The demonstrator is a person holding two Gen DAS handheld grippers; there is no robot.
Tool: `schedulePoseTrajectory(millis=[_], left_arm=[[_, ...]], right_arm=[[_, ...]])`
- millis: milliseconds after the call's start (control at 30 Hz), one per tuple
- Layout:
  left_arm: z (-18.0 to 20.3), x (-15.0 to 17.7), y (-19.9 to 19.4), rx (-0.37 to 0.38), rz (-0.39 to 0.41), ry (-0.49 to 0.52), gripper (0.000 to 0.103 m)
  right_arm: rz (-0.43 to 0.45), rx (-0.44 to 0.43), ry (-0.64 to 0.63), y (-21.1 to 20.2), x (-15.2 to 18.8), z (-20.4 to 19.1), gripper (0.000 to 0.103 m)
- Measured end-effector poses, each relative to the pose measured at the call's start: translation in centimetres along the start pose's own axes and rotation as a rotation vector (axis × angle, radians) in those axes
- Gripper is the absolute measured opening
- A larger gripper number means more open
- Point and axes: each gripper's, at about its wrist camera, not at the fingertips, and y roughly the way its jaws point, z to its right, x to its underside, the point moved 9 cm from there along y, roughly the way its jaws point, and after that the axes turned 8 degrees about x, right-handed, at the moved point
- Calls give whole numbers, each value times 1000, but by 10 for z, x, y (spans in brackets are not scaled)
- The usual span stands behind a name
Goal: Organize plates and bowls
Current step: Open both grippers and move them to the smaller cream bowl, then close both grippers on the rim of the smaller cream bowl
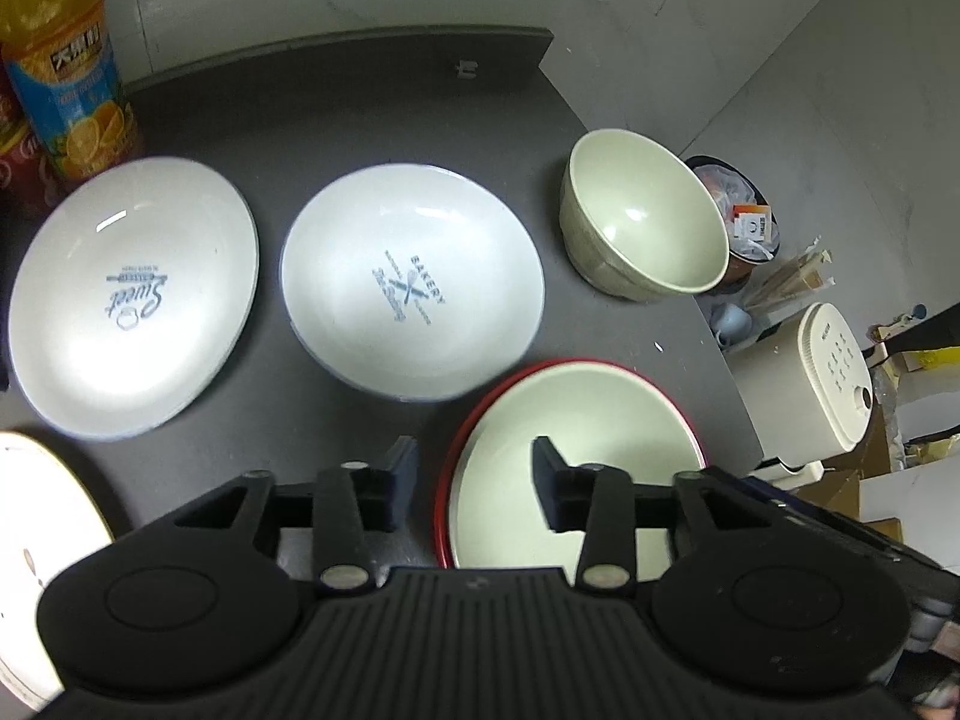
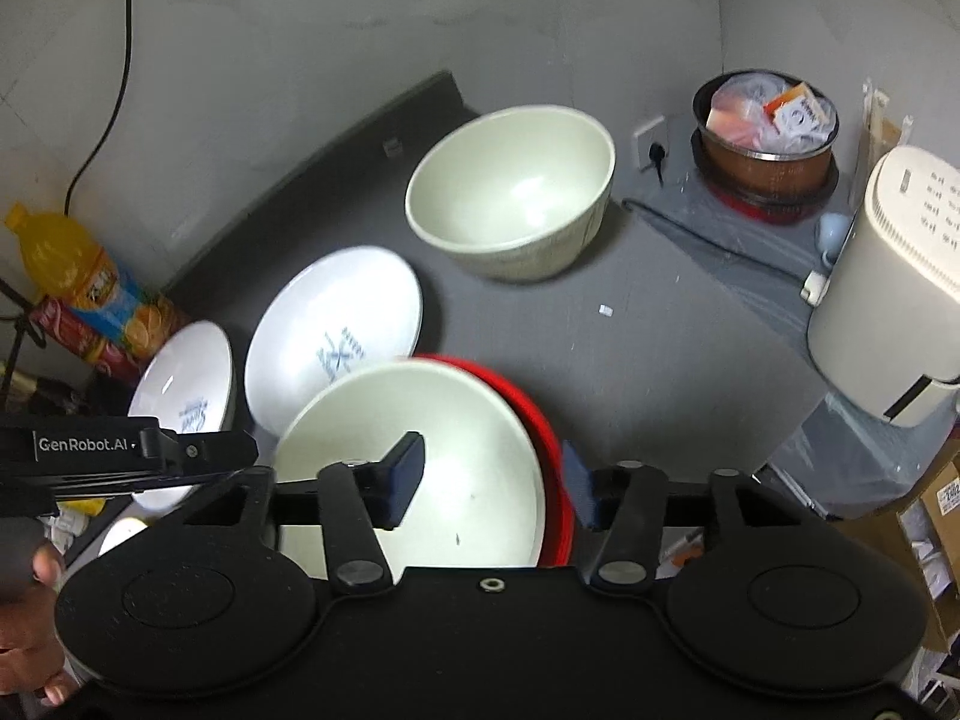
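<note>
Dark grey countertop is spreading ahead of both tongs; my right tongs are straddling the rim of the red-edged cream plate, released, for lifting, while my left tongs are hovering released beside it

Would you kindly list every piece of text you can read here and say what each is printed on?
"BAKERY": middle white plate; the script beneath it is blurred.
"Sweet": left white plate, upside down; its small banner is unreadable.
"GenRobot.AI": left tool's black body, seen in the right wrist view.
Orange drink bottle: label characters too blurred.
White appliance: button markings too small.
</note>
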Motion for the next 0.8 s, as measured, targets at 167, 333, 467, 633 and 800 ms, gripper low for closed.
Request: schedulePoseTrajectory(millis=[167, 333, 467, 633, 800], left_arm=[[4, -12, 3, -1, 28, -19, 57], [15, -25, 12, -1, 42, -15, 58], [24, -34, 27, 5, 22, -33, 58], [35, -51, 44, -4, 42, -30, 58], [40, -73, 66, -16, 66, -47, 57]], right_arm=[[41, 25, 18, -2, -19, 12, 62], [78, 23, 12, 2, -39, 23, 64], [63, 15, 18, 16, -48, 32, 64], [64, -4, 18, 34, -65, 37, 64], [64, 7, 2, 60, -88, 51, 63]])
